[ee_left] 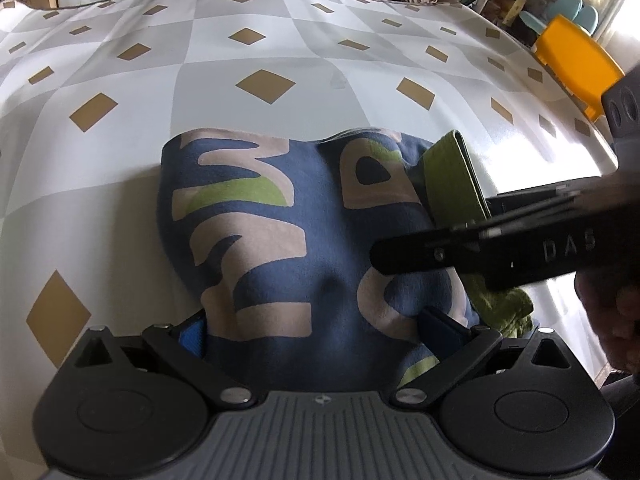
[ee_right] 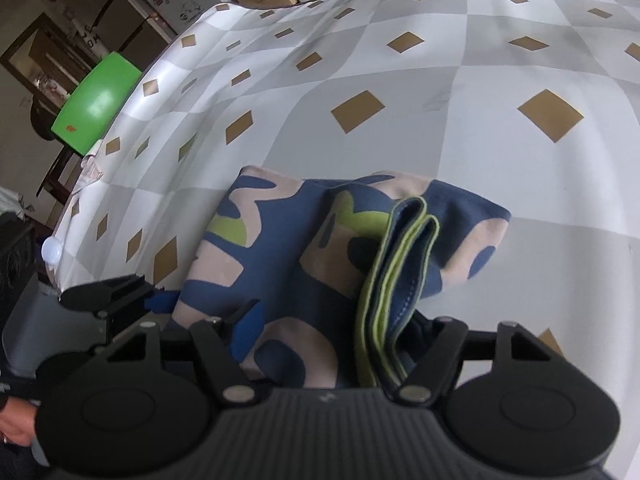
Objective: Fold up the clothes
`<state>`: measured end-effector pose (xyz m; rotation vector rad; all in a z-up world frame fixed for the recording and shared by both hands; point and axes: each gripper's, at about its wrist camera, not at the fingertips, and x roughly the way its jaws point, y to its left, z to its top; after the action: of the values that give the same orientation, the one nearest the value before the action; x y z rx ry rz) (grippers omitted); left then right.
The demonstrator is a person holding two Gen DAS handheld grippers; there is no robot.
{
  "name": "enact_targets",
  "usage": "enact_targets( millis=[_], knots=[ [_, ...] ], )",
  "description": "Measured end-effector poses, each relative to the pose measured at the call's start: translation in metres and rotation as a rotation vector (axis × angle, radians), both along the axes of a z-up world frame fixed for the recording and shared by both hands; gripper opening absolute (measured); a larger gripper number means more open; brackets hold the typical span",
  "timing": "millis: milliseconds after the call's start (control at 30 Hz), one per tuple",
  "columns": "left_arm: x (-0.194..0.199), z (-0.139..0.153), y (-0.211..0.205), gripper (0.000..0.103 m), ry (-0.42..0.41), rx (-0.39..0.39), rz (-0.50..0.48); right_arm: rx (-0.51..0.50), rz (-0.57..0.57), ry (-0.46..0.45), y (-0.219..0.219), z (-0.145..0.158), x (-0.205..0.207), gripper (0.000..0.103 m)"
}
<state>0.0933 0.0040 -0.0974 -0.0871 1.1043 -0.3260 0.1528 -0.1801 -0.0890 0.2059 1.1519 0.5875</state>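
A folded blue garment with beige and green shapes lies on the checked tablecloth. In the left wrist view my left gripper has the garment's near end bulging between its blue pads, which press into the cloth. The right gripper's black finger reaches in from the right over the green-edged folds. In the right wrist view the garment bunches between my right gripper's fingers, whose blue pad pushes against it, with the green-trimmed layers standing up by the other finger. The left gripper sits at the garment's left edge.
The tablecloth stretches far beyond the garment, and the table's edge curves along the left. An orange chair stands off the far right corner, a green one off the left side. A person's hand holds the right gripper.
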Motion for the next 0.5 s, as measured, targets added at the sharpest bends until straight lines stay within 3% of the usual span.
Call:
enact_targets(
  millis=[233,400,467,500],
  knots=[
    [-0.002,0.001,-0.003,0.090,-0.025,0.035,0.005,-0.028,-0.018,-0.038,0.000,0.000,-0.001,0.072],
    [-0.003,0.003,-0.004,0.076,-0.048,0.057,0.031,-0.056,-0.013,-0.061,0.004,0.000,-0.003,0.072],
    [-0.003,0.003,-0.005,0.070,-0.054,0.061,0.033,-0.080,-0.018,-0.069,0.007,0.001,-0.004,0.063],
    [-0.003,0.004,-0.006,0.065,-0.057,0.059,0.035,-0.099,-0.014,-0.080,0.008,0.001,-0.004,0.050]
  ],
)
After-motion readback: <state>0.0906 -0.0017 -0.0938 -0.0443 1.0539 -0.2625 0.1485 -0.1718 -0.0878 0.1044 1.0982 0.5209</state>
